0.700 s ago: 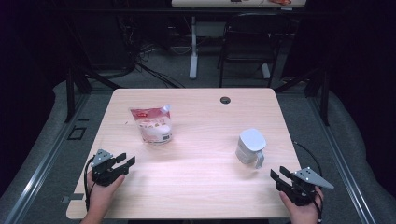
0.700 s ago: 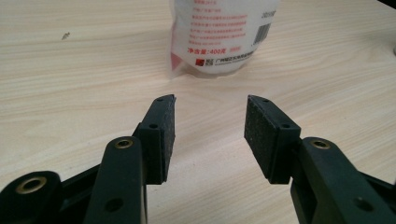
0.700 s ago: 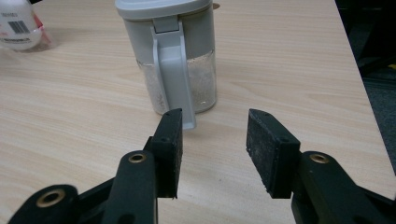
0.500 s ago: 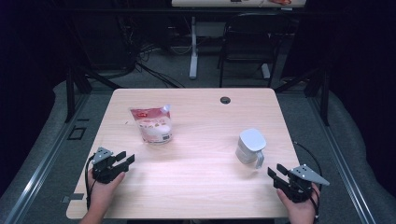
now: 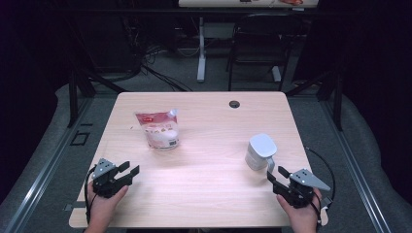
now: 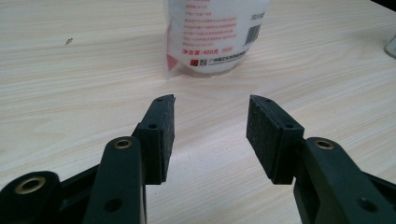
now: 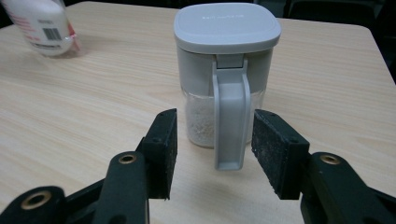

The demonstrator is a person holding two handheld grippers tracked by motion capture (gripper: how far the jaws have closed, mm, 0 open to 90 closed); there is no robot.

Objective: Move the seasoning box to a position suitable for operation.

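Item one, lidded canister (image 5: 260, 151): stands upright on the right half of the wooden table (image 5: 204, 194), its long axis vertical, directly ahead of the right gripper (image 5: 275, 174) and just beyond its tips. In the right gripper view the canister's handle (image 7: 229, 122) faces the camera and hangs on the line between the two jaws, which stand wide apart with nothing touching their pads (the handle appears to lie slightly past the tips, not yet between them). This is judged the relation the next move depends on: a short straight advance would bring the handle between the pads. Body: grey opaque plastic above, clear wall below showing white granules; lid flat, square with rounded corners, matte; handle a flat grey strap running down from a hinge tab. Item two, pouch (image 5: 158, 129): soft glossy plastic bag, white with red print and a barcode, standing upright on the left half of the table, ahead of the left gripper (image 5: 130, 170) and well apart from it. Left gripper's jaws also spread, holding nothing, resting low near the table's near edge. Pads (image 6: 261, 130) on both tools: black, coarse foam-like facing. Table surface: pale wood-grain laminate, smooth. Canister nearer the right hand; pouch nearer the left.
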